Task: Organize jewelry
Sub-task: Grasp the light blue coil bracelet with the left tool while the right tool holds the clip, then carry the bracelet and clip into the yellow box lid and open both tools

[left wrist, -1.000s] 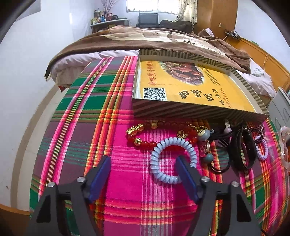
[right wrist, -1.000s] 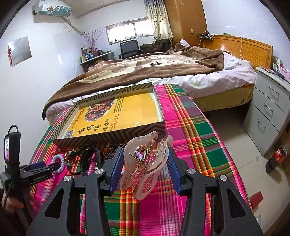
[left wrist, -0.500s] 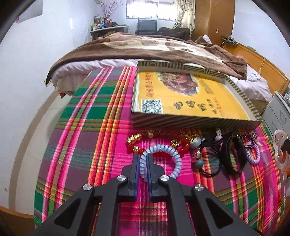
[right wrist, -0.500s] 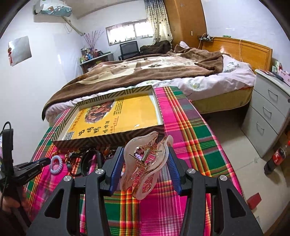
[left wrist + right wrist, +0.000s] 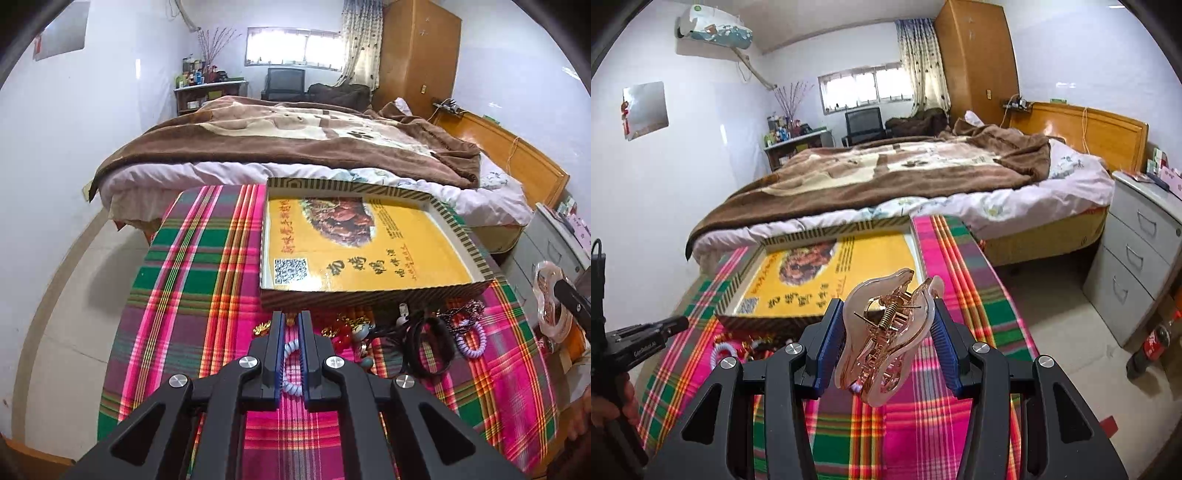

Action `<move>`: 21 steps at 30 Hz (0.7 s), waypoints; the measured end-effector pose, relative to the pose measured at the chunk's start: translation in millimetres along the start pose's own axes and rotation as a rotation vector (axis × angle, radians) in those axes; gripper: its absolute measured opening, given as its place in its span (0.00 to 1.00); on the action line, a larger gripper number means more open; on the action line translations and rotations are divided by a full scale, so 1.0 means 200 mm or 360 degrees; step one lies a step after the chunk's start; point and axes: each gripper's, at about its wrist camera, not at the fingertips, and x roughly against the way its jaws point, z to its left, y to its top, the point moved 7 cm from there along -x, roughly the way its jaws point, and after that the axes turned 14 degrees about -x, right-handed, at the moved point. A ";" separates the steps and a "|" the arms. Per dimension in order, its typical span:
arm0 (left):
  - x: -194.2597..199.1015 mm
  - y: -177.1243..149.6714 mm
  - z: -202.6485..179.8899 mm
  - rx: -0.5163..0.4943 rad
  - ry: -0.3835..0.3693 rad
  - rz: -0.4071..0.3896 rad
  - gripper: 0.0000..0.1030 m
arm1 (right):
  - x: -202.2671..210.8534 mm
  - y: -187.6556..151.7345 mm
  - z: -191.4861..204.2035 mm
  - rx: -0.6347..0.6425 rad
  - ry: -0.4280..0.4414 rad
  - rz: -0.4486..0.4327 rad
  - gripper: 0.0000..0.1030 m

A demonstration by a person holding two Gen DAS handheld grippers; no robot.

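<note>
Two items are in our grip just in front of the box (image 5: 369, 295): left gripper (image 5: 291, 325) clamps the coil bracelet (image 5: 291, 369), right gripper (image 5: 886, 325) the hair claw (image 5: 886, 332); next, carry both over the box wall and release.

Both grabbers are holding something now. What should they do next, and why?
Probably carry both over the box and let go there. The left hand-held gripper is shut on the pale blue coil hair tie, and the right hand-held gripper is shut on the pink hair claw. The box sits open just behind the remaining pile, with nothing in it yet.
</note>
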 end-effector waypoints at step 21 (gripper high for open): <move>-0.35 -0.22 0.01 -0.0060 0.0056 0.0252 0.09 | -0.11 -0.03 0.02 0.0064 0.0029 0.0115 0.46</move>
